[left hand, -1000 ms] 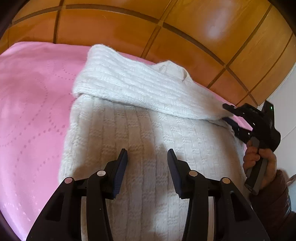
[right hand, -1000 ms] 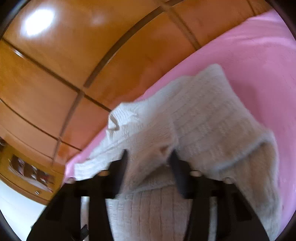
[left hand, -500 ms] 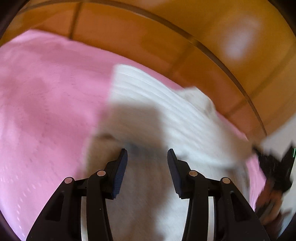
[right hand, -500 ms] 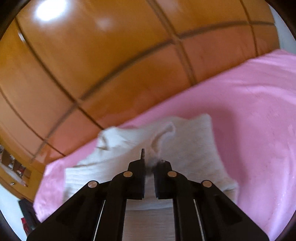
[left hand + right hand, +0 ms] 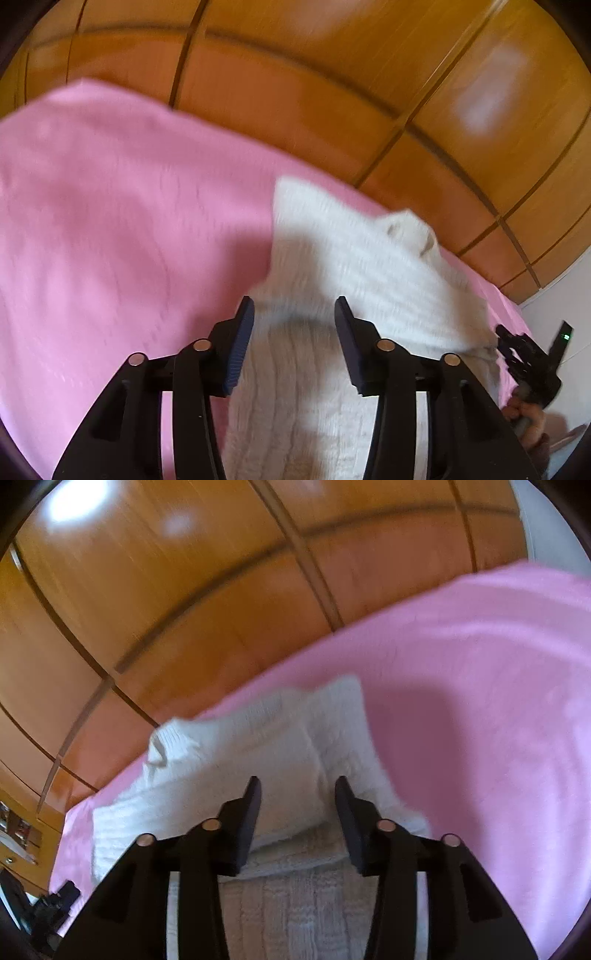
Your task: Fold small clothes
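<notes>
A white knitted sweater (image 5: 354, 280) lies on the pink bed cover (image 5: 110, 229), with its sleeves folded across the upper part. It also shows in the right wrist view (image 5: 258, 760). My left gripper (image 5: 294, 317) is open and empty, above the sweater's left side. My right gripper (image 5: 297, 794) is open and empty, above the folded sleeves. The right gripper also appears at the right edge of the left wrist view (image 5: 517, 354), held in a hand beside the sweater. Both views are blurred.
A glossy wooden wardrobe (image 5: 332, 74) stands behind the bed, also in the right wrist view (image 5: 184, 590). The pink cover (image 5: 480, 701) spreads wide to the right. Dark objects (image 5: 55, 904) sit past the bed's left edge.
My right gripper was shut on a sleeve half a second ago; it has opened and let go. Both grippers have pulled back and up from the sweater. The left stayed open.
</notes>
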`<state>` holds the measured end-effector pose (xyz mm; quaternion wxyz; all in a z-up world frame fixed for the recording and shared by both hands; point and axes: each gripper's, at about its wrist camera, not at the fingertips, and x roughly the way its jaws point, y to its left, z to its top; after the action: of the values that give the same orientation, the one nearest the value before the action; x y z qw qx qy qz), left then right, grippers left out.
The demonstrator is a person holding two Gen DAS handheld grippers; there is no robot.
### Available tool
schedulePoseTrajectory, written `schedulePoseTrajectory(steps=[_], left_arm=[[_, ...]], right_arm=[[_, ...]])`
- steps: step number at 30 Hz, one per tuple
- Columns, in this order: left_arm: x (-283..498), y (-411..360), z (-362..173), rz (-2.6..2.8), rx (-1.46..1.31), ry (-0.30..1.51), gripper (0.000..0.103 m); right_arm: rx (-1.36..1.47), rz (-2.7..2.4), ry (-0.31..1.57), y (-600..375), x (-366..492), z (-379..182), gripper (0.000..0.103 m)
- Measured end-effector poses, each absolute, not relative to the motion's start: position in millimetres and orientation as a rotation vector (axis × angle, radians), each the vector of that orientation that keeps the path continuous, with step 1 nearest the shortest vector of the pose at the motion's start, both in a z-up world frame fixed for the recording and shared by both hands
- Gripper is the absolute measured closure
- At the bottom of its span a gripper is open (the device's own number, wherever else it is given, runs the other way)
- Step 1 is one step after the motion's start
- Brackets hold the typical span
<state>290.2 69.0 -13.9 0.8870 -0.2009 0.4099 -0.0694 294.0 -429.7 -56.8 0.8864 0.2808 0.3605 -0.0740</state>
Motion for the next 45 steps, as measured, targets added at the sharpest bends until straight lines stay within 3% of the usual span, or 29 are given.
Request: schedulePoseTrajectory(steps=[6,13,20,24,28,32,45], left_arm=[[324,47,-3,-0.186,-0.368,0.818,0.057],[380,7,-31,-0.197,-0.245,0.885,0.057],[402,7,-60,-0.131,-0.205,0.911,0.057],[384,8,-47,-0.082,-0.187,0.914,0.055],[341,12,-23,-0.078,-0.179,0.852,0.044],[299,10,-3,-0.094,-0.145,0.794,0.035],[211,15,2,-0.152,-0.109,0.788,0.034]], right_arm=[[0.453,-0.056,0.757,-397,298,-37,0.049],[0.293,-0.095,0.888,-372,328,-70,0.033],[0.250,-0.083,0.894,-368,335,-88,0.014],[0.245,-0.084,0.893,-367,336,-90,0.014],[0.245,-0.084,0.890,-366,336,-89,0.012],[0.213,-0.098,0.878,-355,326,-77,0.003],[0.259,-0.121,0.933,-364,228,-71,0.003]])
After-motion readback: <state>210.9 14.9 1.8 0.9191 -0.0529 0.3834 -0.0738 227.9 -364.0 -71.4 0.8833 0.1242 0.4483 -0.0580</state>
